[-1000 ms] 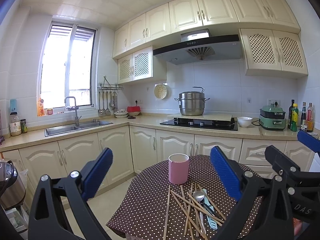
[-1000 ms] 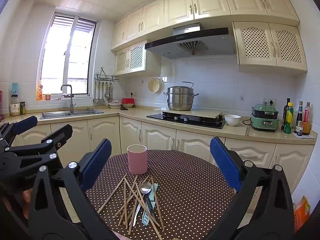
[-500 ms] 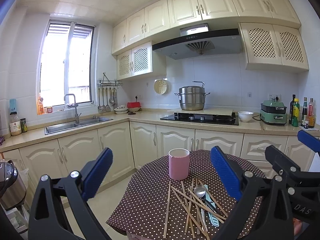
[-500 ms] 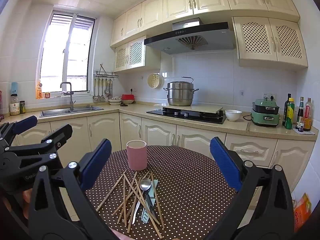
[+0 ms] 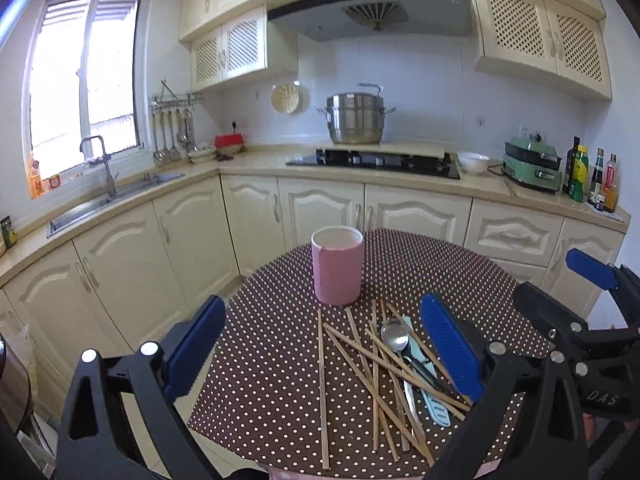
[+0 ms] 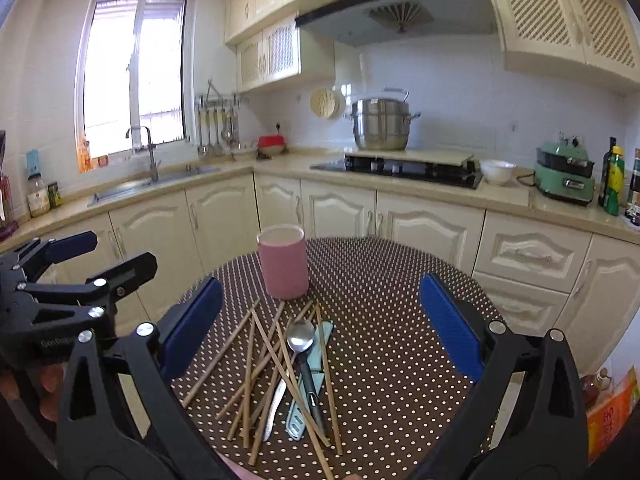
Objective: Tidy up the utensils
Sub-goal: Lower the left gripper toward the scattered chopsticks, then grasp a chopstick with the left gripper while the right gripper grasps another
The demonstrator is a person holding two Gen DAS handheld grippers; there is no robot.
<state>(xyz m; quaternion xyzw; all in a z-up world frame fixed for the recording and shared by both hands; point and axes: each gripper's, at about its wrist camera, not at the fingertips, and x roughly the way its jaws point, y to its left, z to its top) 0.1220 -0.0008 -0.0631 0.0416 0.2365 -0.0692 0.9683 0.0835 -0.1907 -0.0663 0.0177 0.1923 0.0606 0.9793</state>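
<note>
left gripper (image 5: 320,348): blue-padded fingers spread wide, nothing between them; hovers over the near edge of the table, above the utensil pile. Also seen from the right wrist view at far left (image 6: 76,276), looks open there too.
right gripper (image 6: 320,328): fingers spread wide, holds nothing; hangs over the near part of the table, pile between the pads in view. In the left wrist view it sits at far right (image 5: 560,284), jaws apart.
table (image 5: 460,268): round, brown cloth with white dots, near centre of the scene.
pink cup (image 5: 337,266): upright, open top, far side of the pile, just beyond the chopstick tips; looks empty but inside barely visible.
chopsticks (image 5: 374,364): many wooden sticks, loose and crossed over each other, lying flat on the cloth; one lies alone at the left of the pile.
spoon (image 6: 301,338): metal bowl pointing toward the cup, dark handle running near, lies on top of the sticks.
knife (image 6: 276,402): silver blade, partly under the sticks, near side of pile.
pale teal utensil (image 6: 298,420): slotted end at near side, under the spoon handle; kind unclear.
background: counter with sink (image 6: 136,188) at left, steel pot (image 6: 380,124) on hob far centre, green appliance (image 6: 564,178) and bottles at right.
</note>
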